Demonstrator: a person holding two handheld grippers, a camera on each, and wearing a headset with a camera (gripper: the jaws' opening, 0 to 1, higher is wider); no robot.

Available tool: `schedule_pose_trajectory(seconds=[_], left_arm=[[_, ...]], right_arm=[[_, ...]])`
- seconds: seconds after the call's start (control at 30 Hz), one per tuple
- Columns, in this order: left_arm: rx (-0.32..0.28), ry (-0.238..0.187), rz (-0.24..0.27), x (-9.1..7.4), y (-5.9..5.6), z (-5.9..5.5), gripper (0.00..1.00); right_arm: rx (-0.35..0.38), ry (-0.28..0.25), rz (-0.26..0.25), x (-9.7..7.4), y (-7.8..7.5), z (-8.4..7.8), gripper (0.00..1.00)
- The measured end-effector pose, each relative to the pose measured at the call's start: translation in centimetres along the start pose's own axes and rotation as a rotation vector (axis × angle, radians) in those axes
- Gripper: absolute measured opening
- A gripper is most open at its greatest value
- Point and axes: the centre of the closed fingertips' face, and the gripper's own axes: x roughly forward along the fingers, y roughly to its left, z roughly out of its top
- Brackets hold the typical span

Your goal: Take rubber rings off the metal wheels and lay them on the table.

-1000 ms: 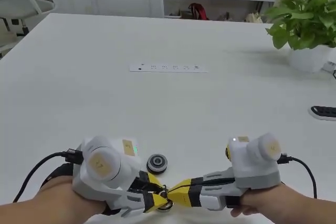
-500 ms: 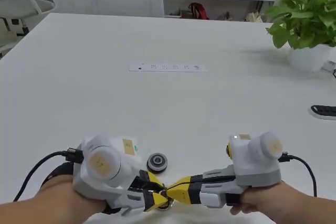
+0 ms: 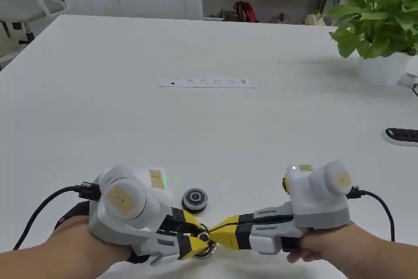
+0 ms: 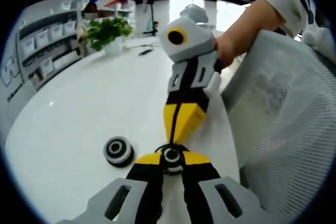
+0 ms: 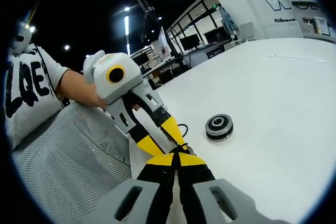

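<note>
Left tool (image 4: 171,159): jaws part open, yellow tips pinching the held wheel (image 4: 171,155) from both sides. The wheel sits low at the near edge of the table (image 3: 196,135), close to the person; the head view does not show whether it touches the surface.

Right tool (image 5: 178,159): jaws pressed together, only a thin dark line between the yellow tips. In the left gripper view it comes in opposite the left tool, its point touching the far rim of the held wheel. Cannot tell whether the tips have hold of any rubber there.

The two tools meet tip to tip in the head view, each gripped in one hand.

Count:
- Tools: 2.
- Wheels: 2. One is in the left tool. The loose wheel (image 3: 194,198) lies flat on the table just beside the left tool, on the side away from the person, touching neither tool.
- Rubber rings: the loose wheel has a black rubber ring (image 4: 108,146) around its outside, still on. The held wheel is dark around a pale hub; its ring is too hidden by the jaws to judge.
- Power strip (image 3: 208,82): 1, white, flat at mid-table, well apart from the work.
- Potted plant (image 3: 375,11): 1, at the far right.
- Chair (image 3: 157,1): 1 behind the far edge.
</note>
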Motion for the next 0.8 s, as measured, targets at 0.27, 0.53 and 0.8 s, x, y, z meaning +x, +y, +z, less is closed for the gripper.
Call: schedule_pose_trajectory(seconds=[0.27, 0.53, 0.8], left_arm=[[0.016, -0.003, -0.017, -0.3, -0.2, 0.0, 0.16], [0.034, -0.024, -0.026, -0.9, -0.5, 0.6, 0.19], [0.018, -0.052, -0.028, -1.4, -0.8, 1.2, 0.25]], right_arm=[[0.002, -0.002, -0.008, -0.1, -0.2, 0.0, 0.00], [0.005, -0.004, -0.007, -0.1, -0.2, 0.1, 0.00], [0.011, -0.008, -0.005, -0.1, -0.3, 0.0, 0.00]])
